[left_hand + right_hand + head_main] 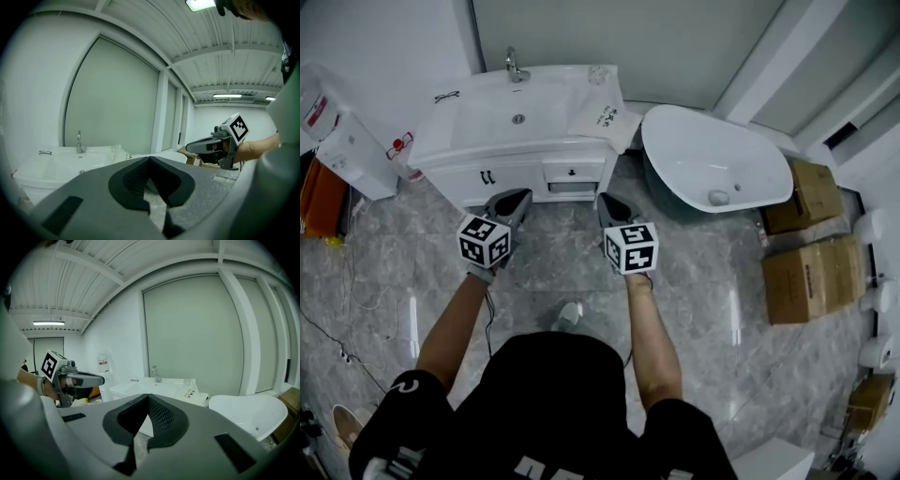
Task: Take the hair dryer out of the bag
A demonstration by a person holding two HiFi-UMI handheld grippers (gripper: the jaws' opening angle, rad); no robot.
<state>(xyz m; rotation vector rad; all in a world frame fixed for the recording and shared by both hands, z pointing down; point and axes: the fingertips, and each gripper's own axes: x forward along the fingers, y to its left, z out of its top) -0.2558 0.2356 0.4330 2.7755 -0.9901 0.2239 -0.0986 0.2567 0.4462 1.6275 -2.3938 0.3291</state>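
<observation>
Standing on the grey marble floor, the person holds both grippers out side by side. The left gripper and the right gripper are each clenched, jaws together on nothing, and point toward the white vanity. Farther off, the pale bag lies on the vanity top's right end, beside the basin; what it contains cannot be seen. A bathtub stands just right of it.
</observation>
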